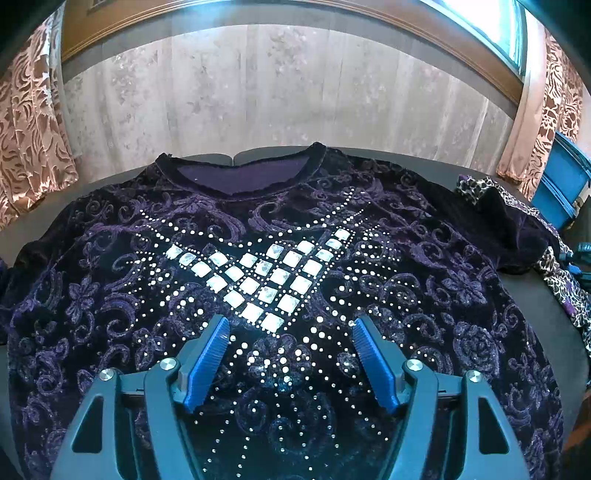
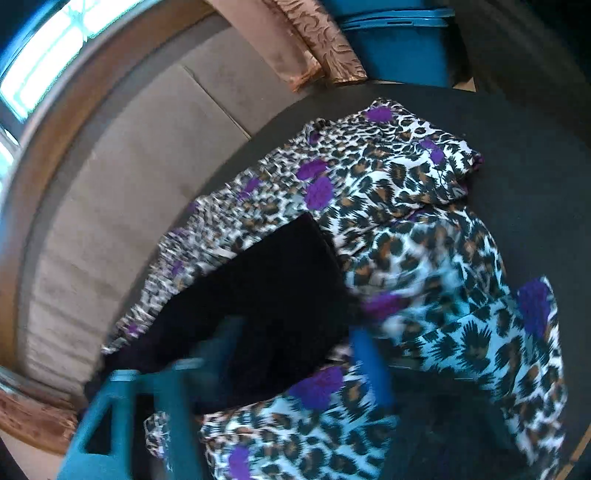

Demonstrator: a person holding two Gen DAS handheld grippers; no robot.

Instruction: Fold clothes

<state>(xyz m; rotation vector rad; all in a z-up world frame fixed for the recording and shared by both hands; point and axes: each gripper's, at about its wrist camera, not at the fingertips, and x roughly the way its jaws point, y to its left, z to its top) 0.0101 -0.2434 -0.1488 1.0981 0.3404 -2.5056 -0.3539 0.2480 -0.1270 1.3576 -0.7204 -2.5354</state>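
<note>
A dark grey table [image 1: 546, 306] fills the lower half of the left wrist view, its far edge curving across the middle of the frame. Behind it runs a pale, mottled wall [image 1: 280, 92] under a brown wooden ledge [image 1: 461, 48], with a bright window [image 1: 491, 22] at the upper right. Patterned peach curtains [image 1: 26, 140] hang at the left and right edges. No writing or label can be read anywhere.

The purple velvet top [image 1: 110, 295] lies spread flat over most of the table, neckline toward the wall, with a lattice of silver studs [image 1: 266, 277] in the centre. At the right edge a leopard-print garment [image 1: 561, 280] lies crumpled, partly under the top's sleeve, and a blue plastic bin [image 1: 561, 184] stands beyond it.

The left gripper [image 1: 288, 325] hovers at the bottom centre, its blue pads spread wide over the top and holding nothing.

In the blurred right wrist view the leopard-print garment [image 2: 424, 236] covers the centre, and the right gripper [image 2: 295, 339] at the lower left appears spread among its folds, though what it touches cannot be told.
</note>
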